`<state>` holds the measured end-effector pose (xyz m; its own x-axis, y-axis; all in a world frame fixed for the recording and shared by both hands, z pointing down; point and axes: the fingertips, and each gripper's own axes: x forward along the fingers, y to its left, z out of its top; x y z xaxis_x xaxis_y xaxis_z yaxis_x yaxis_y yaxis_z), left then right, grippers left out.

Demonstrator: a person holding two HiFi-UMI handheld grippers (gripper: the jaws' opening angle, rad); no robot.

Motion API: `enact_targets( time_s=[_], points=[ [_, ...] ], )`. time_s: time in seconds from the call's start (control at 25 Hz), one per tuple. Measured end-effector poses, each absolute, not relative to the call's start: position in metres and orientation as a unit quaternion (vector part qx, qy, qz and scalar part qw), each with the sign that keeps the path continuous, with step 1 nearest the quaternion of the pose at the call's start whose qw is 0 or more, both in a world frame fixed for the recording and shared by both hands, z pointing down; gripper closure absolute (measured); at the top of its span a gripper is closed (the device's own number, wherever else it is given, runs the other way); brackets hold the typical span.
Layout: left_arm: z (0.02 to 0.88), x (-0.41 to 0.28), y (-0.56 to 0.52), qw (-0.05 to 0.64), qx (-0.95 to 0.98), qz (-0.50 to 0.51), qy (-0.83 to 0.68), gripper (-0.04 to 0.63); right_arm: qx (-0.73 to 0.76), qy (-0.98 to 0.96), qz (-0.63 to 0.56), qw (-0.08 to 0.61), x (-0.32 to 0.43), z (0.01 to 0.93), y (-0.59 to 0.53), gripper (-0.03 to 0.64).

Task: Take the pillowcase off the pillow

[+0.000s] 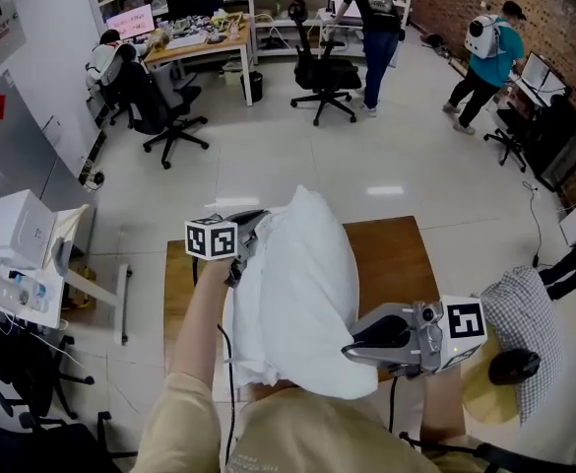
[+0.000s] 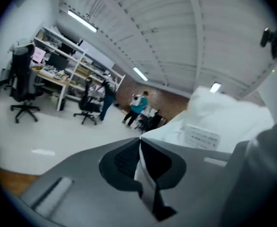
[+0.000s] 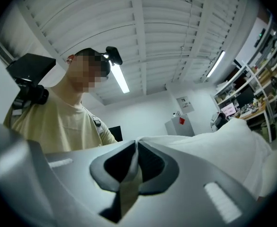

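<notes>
Holding white puffy pillow (image 1: 302, 294) up over brown wooden desk (image 1: 396, 254). Pinching its white cloth w/ L claw (image 2: 139, 143) near top, w/ R claw (image 3: 136, 145) at low side; both clenched.

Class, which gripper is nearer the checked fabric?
Right. The right gripper, jaws shut on the white pillow, is left of the checked fabric; the left gripper holds the pillow's far left side.

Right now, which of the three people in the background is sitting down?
The person in white, seated at the wooden desk on the left. The dark-shirted person and the teal-shirted person are both on their feet.
</notes>
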<state>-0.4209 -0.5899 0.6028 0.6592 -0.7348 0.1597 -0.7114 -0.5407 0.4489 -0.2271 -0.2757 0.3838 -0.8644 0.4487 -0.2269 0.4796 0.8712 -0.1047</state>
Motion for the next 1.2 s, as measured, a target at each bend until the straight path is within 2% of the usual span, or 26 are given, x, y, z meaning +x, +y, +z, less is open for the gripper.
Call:
enact_targets(
  time_s=[0.16,0.28,0.36,0.48,0.52,0.6,0.68,0.76,0.8,0.84,1.0,1.04,1.08,1.16,1.2],
  points=[
    [0.737,-0.452,-0.592,0.298,0.811,0.093,-0.495,0.594,0.211,0.966,-0.086,0.119,-0.221,0.373,-0.289,0.603],
    [0.819,-0.474,-0.579,0.306,0.768,0.169,-0.537,0.594,0.195,0.966,-0.114,0.126,-0.223,0.380,-0.298,0.603],
    [0.828,-0.487,-0.574,0.296,0.760,0.153,-0.558,0.592,0.189,0.966,-0.126,0.126,-0.237,0.385,-0.299,0.603],
    [0.776,-0.500,-0.569,0.271,0.773,0.069,-0.569,0.586,0.151,0.954,-0.192,0.173,-0.247,0.379,-0.330,0.601],
    [0.747,-0.505,-0.564,0.269,0.779,0.027,-0.565,0.558,0.126,0.951,-0.209,0.190,-0.247,0.374,-0.349,0.602],
    [0.682,-0.513,-0.544,0.266,0.792,-0.076,-0.544,0.403,0.065,0.951,-0.220,0.206,-0.251,0.368,-0.389,0.602],
    [0.631,-0.511,-0.504,0.246,0.804,-0.155,-0.519,0.384,0.022,0.953,-0.225,0.203,-0.254,0.368,-0.420,0.601],
    [0.587,-0.475,-0.448,0.204,0.834,-0.178,-0.481,0.333,0.019,0.951,-0.232,0.202,-0.252,0.368,-0.432,0.601],
    [0.568,-0.446,-0.419,0.181,0.854,-0.170,-0.458,0.231,0.027,0.951,-0.233,0.204,-0.251,0.365,-0.434,0.601],
    [0.558,-0.417,-0.395,0.162,0.868,-0.149,-0.445,0.191,0.035,0.951,-0.232,0.204,-0.250,0.361,-0.435,0.601],
    [0.571,-0.326,-0.365,0.082,0.869,0.000,-0.487,0.207,0.034,0.953,-0.225,0.200,-0.243,0.347,-0.459,0.601],
    [0.579,-0.320,-0.372,0.052,0.849,0.032,-0.524,0.296,0.032,0.951,-0.230,0.202,-0.240,0.344,-0.467,0.601],
    [0.582,-0.317,-0.380,0.030,0.826,0.048,-0.561,0.434,0.035,0.949,-0.234,0.206,-0.236,0.340,-0.474,0.601],
    [0.592,-0.311,-0.387,0.027,0.799,0.037,-0.600,0.548,0.055,0.946,-0.230,0.222,-0.230,0.325,-0.475,0.601],
    [0.606,-0.307,-0.387,0.034,0.795,0.032,-0.605,0.566,0.072,0.943,-0.222,0.237,-0.227,0.314,-0.473,0.601]
  ],
)
